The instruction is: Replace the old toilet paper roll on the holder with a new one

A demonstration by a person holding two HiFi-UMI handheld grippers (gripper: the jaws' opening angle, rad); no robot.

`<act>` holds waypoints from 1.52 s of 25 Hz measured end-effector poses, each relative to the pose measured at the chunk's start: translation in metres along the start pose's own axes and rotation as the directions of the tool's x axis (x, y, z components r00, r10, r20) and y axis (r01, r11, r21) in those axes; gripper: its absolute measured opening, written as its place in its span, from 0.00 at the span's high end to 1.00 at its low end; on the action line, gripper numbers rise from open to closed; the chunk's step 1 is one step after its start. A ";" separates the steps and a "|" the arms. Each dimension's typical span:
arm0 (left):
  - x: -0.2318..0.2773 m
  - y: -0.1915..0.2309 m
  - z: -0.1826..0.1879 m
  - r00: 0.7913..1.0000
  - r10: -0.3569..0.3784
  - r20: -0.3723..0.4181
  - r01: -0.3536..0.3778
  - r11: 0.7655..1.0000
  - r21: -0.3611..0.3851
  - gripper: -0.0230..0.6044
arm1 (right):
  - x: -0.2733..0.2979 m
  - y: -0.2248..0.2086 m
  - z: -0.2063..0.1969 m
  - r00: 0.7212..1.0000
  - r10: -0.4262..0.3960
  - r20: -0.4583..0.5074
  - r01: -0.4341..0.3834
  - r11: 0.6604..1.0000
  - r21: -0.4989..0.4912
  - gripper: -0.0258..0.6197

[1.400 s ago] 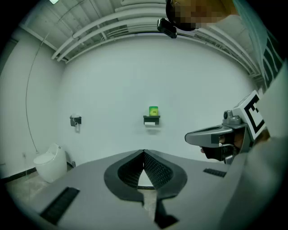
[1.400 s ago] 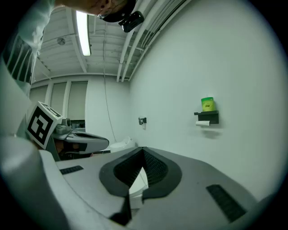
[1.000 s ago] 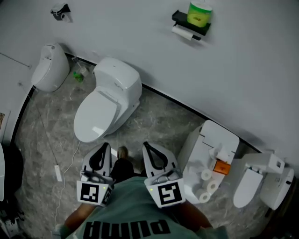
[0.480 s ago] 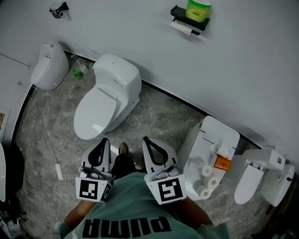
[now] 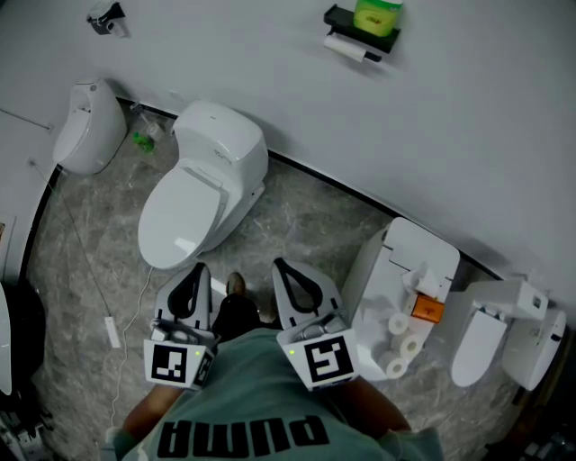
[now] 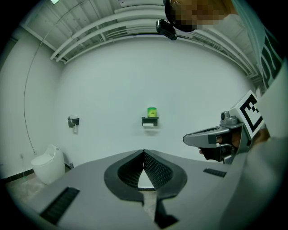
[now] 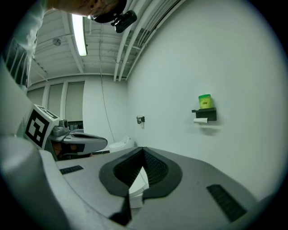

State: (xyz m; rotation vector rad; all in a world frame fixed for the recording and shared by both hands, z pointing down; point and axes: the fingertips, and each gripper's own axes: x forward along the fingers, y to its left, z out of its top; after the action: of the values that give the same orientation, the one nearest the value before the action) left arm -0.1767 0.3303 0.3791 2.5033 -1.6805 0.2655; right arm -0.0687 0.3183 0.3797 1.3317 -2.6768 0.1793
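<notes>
1. Old roll: white, hung under the black holder on the wall. It is far ahead of both grippers, above them and well apart. Not yet taken off.
2. Green container: stands on top of the holder.
3. New rolls: a few white rolls on a white toilet part, just right of the right gripper and lower down. None has been picked up.
4. Left gripper: clenched, nothing between its jaws, aimed at the wall.
5. Right gripper: clenched, empty, beside the left one.
6. Toilet: on the floor, ahead and left of the left gripper.
7. Progress: judged to be at the start. Removing the old roll, fetching a new one and fitting it all remain.
</notes>
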 end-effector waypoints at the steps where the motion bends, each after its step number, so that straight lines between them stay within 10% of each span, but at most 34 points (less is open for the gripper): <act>1: 0.000 0.001 0.001 1.000 -0.002 0.005 0.002 1.000 -0.001 0.96 | 0.001 0.000 0.000 1.000 -0.003 0.000 0.003 1.000 0.003 0.96; 38: 0.051 0.125 0.023 0.955 -0.288 0.075 0.291 0.956 -0.031 0.96 | 0.105 0.038 0.043 0.949 -0.315 -0.025 0.316 0.949 0.017 0.96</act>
State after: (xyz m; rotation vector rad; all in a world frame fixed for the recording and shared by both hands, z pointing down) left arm -0.2714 0.2327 0.3672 2.7097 -1.2985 0.1138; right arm -0.1645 0.2518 0.3553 1.7286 -2.4050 0.1827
